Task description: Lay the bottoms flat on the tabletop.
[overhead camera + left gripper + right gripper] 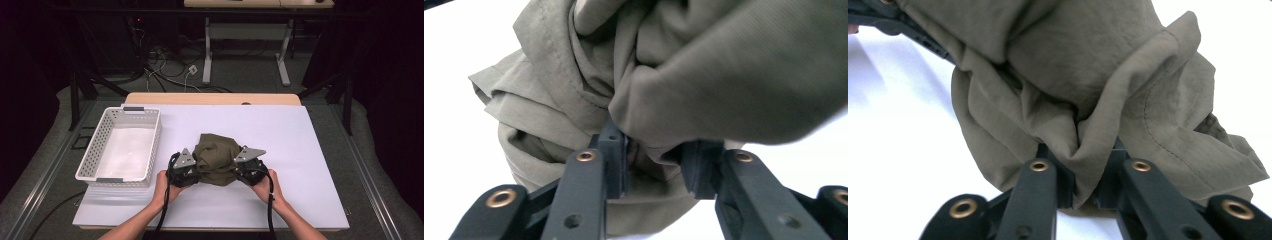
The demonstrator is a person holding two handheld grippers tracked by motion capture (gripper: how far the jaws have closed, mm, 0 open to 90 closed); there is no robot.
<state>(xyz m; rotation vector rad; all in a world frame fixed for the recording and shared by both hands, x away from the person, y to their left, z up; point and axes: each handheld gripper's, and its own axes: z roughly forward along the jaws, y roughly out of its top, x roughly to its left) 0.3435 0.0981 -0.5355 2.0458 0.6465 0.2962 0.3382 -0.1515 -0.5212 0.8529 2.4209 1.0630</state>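
A: Two grippers, both at the olive garment. Left gripper (653, 167) narrowed around a thick fold, pads touching cloth on both sides. Right gripper (1087, 180) pinched tight on a bunched ridge of the same fabric.

B: Agreed on the right one. Left less certain? A gap between the pads, yet packed with cloth, so judged a loose hold rather than a miss.

A: Seen from above, left gripper (183, 170) at the bundle's left edge, right gripper (248, 165) at its right edge, a hand behind each.

B: And the olive garment (216, 157) itself: crumpled into a heap, resting on the white bench (300, 145), near its middle and toward the near edge. Stitched hems and a seam line visible up close (1148, 115); exact type of clothing impossible to tell.

A: Just left of it, the white perforated basket (120, 150), apart from the cloth, nothing inside.

B: Progress, then? Early, by the look of it. Grasped on both sides, not yet lifted clear, not spread flat, not folded into any neat shape, not in the basket.

A: Left to do, as a guess: either shaking out and folding, or carrying the bundle across into the basket. Hard to say which.

B: Any brand, label or writing?

A: None readable. No tag showing on the fabric, nothing printed on basket or bench.
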